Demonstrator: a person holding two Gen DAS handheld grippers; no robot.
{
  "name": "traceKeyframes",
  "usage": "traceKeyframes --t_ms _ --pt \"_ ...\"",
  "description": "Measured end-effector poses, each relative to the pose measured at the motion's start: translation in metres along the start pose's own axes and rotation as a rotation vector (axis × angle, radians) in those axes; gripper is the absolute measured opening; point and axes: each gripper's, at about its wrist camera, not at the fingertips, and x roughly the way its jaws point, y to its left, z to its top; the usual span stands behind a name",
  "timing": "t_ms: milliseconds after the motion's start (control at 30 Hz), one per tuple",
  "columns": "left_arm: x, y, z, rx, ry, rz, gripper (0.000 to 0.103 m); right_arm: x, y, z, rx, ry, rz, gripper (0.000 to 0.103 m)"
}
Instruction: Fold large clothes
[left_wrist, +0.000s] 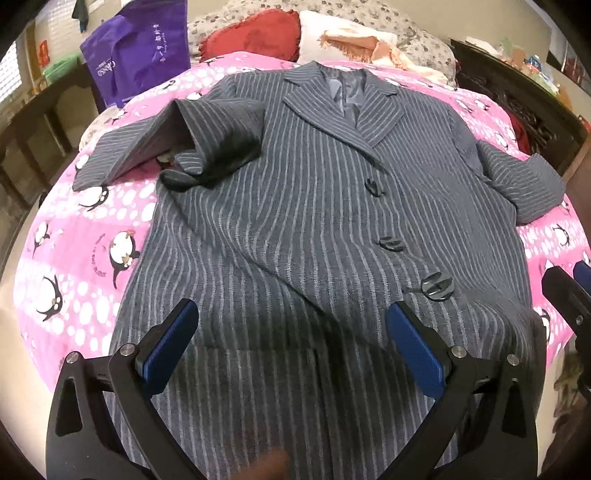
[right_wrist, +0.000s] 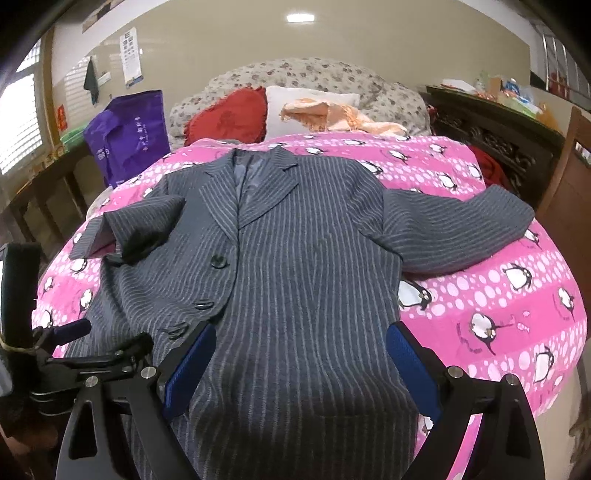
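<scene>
Both the left gripper (left_wrist: 291, 343) and right gripper (right_wrist: 301, 354) hover wide open (holding nothing) over the coat's (left_wrist: 314, 221) hem.

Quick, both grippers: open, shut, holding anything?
Left gripper: open, empty, above the grey striped wool coat.
Right gripper: open, empty, above the same coat.

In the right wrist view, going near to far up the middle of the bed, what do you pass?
Right hand-held gripper → striped coat → pink penguin blanket → white pillow → floral bedding.
</scene>
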Motion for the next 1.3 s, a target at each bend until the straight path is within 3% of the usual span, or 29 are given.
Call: traceKeyframes --t_ms 200,333,500,567,667,733,833,900,1033,1300 --pt "-0.002 0.003 0.003 -0.026 0.000 -0.041 0.103 -0.001 -0.013 0.015 0.033 0.000 0.020 0.092" --pt "-0.008 0.007 0.036 -0.029 -0.047 -0.062 0.102 -0.005 -0.021 0.051 0.064 -0.010 0.044 0.092" --pt "0.006 0.007 0.089 -0.005 -0.122 0.023 0.103 0.022 -0.017 0.099 0.113 0.039 0.159 0.092" --pt "0.028 0.005 0.093 0.012 -0.129 0.038 0.103 0.047 -0.012 0.103 0.116 0.047 0.154 0.092" --pt "0.070 0.004 0.078 0.045 -0.076 0.054 0.103 0.093 -0.003 0.092 0.057 0.031 0.131 0.092" --pt "0.094 0.011 0.057 0.024 -0.021 0.048 0.103 0.128 -0.004 0.071 0.030 0.081 0.098 0.092" --pt "0.086 0.025 0.046 -0.045 -0.065 -0.017 0.103 0.160 -0.014 0.041 0.042 0.153 0.086 0.094" --pt "0.084 0.026 0.044 -0.037 -0.068 -0.024 0.103 0.161 -0.021 0.030 0.011 0.112 0.103 0.096" --pt "0.085 0.026 0.044 -0.030 -0.071 -0.021 0.103 0.165 -0.032 0.031 0.031 0.121 0.123 0.103" --pt "0.085 0.022 0.039 -0.025 -0.069 -0.014 0.103 0.167 -0.030 0.032 0.010 0.131 0.109 0.103"
